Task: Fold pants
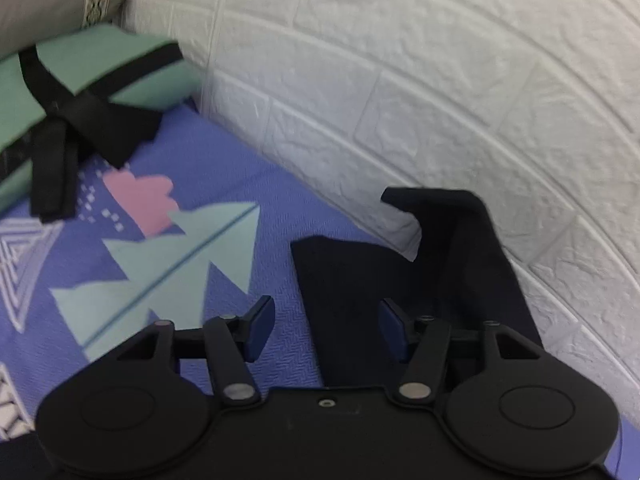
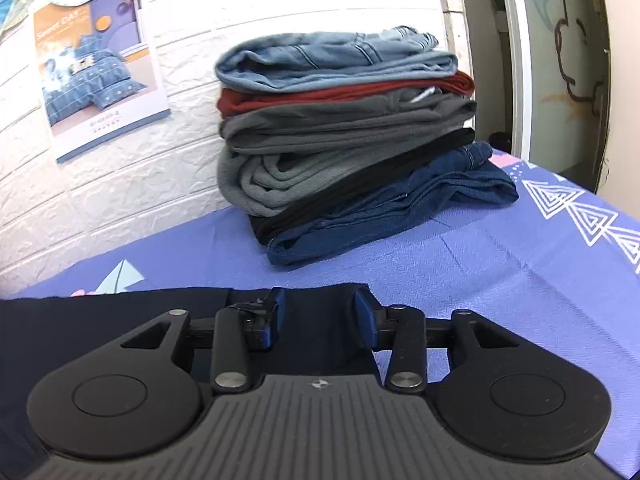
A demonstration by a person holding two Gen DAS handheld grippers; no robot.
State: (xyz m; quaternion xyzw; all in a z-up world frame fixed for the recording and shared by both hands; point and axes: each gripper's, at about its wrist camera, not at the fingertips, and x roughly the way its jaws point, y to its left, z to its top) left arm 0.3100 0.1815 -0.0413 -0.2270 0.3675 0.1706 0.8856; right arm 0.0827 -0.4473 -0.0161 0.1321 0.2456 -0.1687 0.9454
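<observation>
Dark navy pants [image 1: 360,280] lie on the purple patterned bedsheet [image 1: 224,184], close to the white brick-pattern wall [image 1: 400,80]; one end curls up against that wall. My left gripper [image 1: 326,328] hangs over the pants' left edge, open wide, with nothing pinched between its blue pads [image 1: 260,328]. In the right wrist view the pants [image 2: 120,320] spread flat to the left. My right gripper [image 2: 320,316] is open just above their far edge. Dark cloth shows between its pads [image 2: 366,316], which do not press on it.
A tall stack of folded clothes [image 2: 344,132] stands on the sheet [image 2: 480,260] against the wall, ahead of the right gripper. A poster [image 2: 96,60] hangs on the wall. A green cushion with black straps [image 1: 92,68] lies at the left. A mirror frame [image 2: 516,60] stands right.
</observation>
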